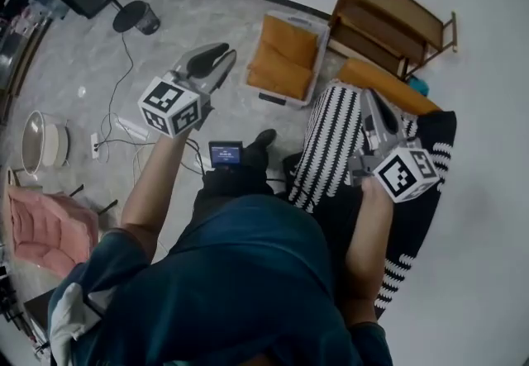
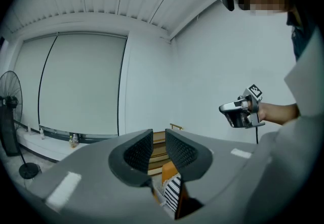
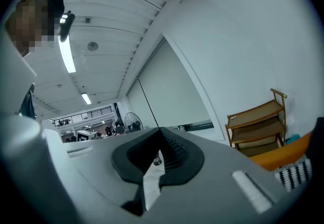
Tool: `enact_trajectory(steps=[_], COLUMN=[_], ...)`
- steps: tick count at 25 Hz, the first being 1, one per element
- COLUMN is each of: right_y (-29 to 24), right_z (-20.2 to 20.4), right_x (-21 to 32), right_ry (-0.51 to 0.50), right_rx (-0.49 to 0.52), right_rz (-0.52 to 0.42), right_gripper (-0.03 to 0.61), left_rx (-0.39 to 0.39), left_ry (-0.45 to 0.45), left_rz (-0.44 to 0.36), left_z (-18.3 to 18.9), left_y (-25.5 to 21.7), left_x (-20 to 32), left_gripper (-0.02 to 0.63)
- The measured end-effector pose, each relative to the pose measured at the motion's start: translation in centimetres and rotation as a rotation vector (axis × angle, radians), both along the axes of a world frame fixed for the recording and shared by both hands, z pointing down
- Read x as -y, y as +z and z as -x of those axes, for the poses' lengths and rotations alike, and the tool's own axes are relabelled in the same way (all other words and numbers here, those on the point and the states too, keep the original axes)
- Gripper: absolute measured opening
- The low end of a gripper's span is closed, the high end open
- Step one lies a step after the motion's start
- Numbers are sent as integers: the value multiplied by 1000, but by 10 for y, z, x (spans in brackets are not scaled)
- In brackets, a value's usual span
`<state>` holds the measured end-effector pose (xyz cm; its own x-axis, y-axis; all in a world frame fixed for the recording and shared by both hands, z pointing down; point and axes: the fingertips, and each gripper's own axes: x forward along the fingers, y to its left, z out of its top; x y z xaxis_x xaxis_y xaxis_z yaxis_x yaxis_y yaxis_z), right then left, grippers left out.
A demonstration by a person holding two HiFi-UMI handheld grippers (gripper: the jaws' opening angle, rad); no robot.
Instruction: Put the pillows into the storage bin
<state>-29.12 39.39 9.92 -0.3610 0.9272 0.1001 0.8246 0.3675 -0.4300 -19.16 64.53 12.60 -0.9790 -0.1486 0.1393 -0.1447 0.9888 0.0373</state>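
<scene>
Step in hand, as I read it: carry the striped pillow (image 1: pixel 331 141) over to the storage bin (image 1: pixel 316 26) and drop it in. The bin sits on the floor (image 1: pixel 223 17) near its far edge by the wall, just beside the wooden rack (image 1: pixel 397 13), with orange pillows (image 1: pixel 281 59) already lying in it. To do it well: keep the pinch tight because the pillow hangs large and floppy, swing it over the bin's open top, lower until it rests on the orange pillows, and only then let go. The free gripper can steady the dangling side or press it inside the rim so that nothing drapes over the wall. One more orange pillow (image 1: pixel 384 85) lies on the floor against the foot of the rack, so the job is likely not done after this one. The right gripper (image 1: pixel 369 98) has its jaws fully together, and its own view shows a pale sliver of fabric caught between the pads. From the head view that looks like an edge of the striped pillow, which hangs below it, off the floor and near the bin. The left gripper (image 1: pixel 221 56) is raised, its jaws parted by a narrow gap with nothing between them. It holds and touches nothing.
</scene>
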Motion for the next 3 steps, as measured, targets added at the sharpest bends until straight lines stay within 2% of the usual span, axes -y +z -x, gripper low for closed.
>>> enact_trajectory(steps=[3], right_y=[20], right_z=[-19], right_x=[41], right_ry=[0], right_rx=[12], right_rz=[15], right_gripper=[9], left_rx=[11], left_ry=[-13], left_rz=[4], left_z=[-21], left_y=[17], left_x=[37], left_gripper=[74])
